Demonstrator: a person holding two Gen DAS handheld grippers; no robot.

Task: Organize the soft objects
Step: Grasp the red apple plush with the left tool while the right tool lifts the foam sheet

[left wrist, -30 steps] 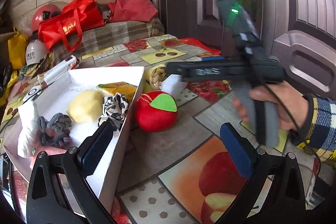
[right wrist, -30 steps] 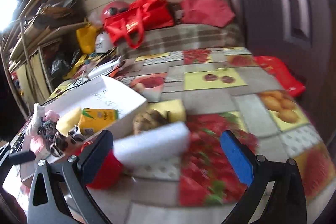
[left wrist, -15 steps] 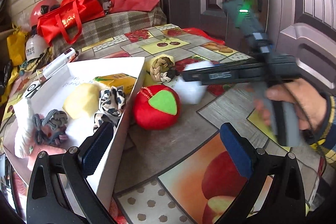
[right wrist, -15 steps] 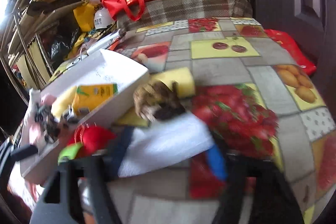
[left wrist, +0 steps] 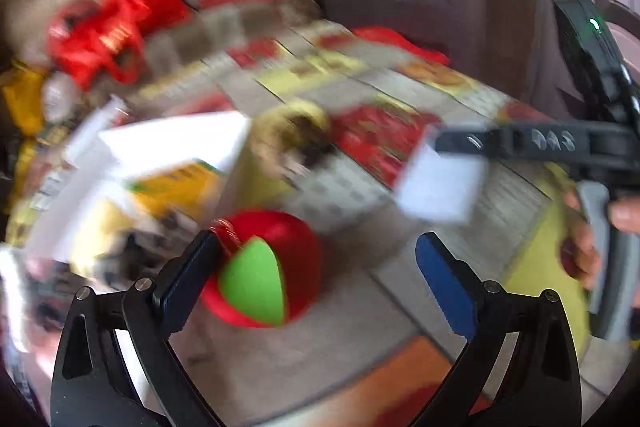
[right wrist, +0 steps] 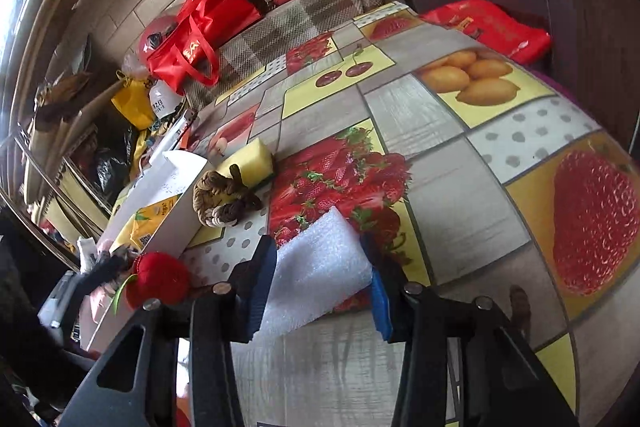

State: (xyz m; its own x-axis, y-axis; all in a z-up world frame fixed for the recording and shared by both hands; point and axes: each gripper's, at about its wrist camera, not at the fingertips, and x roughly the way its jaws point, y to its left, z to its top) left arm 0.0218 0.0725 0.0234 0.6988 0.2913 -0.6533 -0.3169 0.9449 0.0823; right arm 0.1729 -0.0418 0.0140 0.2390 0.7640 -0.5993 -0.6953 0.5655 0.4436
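The white foam block sits right between the blue pads of the right claw, which is closed down on both its sides, so it's got a grip. From the left view the block looks lifted off the surface, though that shot is badly smeared. The red apple plush lies just ahead of the left claw, close to its left pad but I can't tell if it's touching. That claw is spread wide with nothing in it. The white box is beside the apple; its contents are mostly blur. A braided rope toy and a yellow sponge sit by the box's far corner.
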